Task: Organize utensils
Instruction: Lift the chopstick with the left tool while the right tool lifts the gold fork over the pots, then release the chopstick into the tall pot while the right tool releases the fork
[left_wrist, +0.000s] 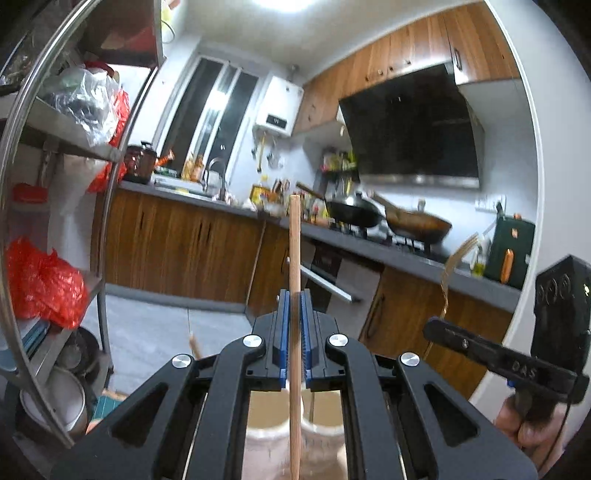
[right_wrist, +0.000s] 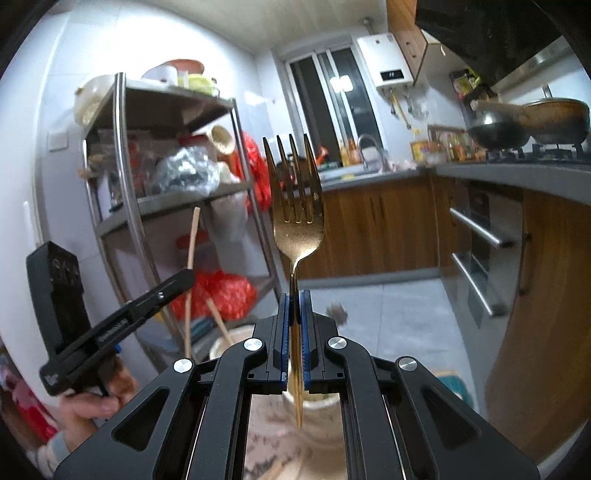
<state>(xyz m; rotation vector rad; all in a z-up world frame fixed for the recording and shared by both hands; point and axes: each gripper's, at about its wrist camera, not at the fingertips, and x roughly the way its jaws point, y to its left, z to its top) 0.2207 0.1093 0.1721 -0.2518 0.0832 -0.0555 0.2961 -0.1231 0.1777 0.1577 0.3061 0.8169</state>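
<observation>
Chopstick (left_wrist: 294, 266) and fork (right_wrist: 296, 206) are each clamped in one of my tongs, both held upright above a pale utensil jar. My left tongs (left_wrist: 294, 332) are closed on the wooden chopstick, whose shaft runs straight up between the blue pads (left_wrist: 283, 332) and ends in a blunt tip well above them; its lower end drops out of sight below, in front of the cream jar (left_wrist: 266, 424). My right tongs (right_wrist: 294, 332) are closed on the gold fork's thin handle, tines pointing up, the handle's tip hanging just over the jar's mouth (right_wrist: 317, 400).

From the right wrist view, the left tongs (right_wrist: 184, 275) show off to the left, the chopstick (right_wrist: 192, 236) rising past them, and my left hand (right_wrist: 92, 402) wraps the grip. A second wooden stick (right_wrist: 219, 321) leans out of the jar beside them. From the left wrist view, the right tongs (left_wrist: 436, 325) show at the right with the fork (left_wrist: 448, 273) blurred above them, my right hand (left_wrist: 532, 428) beneath.

Farther out stands a steel shelf rack (right_wrist: 125, 184) loaded with red bags (right_wrist: 221, 295), bowls and clutter. Across the grey tiled floor (right_wrist: 388, 325) runs a kitchen table (left_wrist: 388, 254) along wooden cabinets, carrying a black wok (left_wrist: 354, 214) and a brown pan (left_wrist: 417, 223) on the stove, bottles, and a sink tap (right_wrist: 365, 147) near the window.
</observation>
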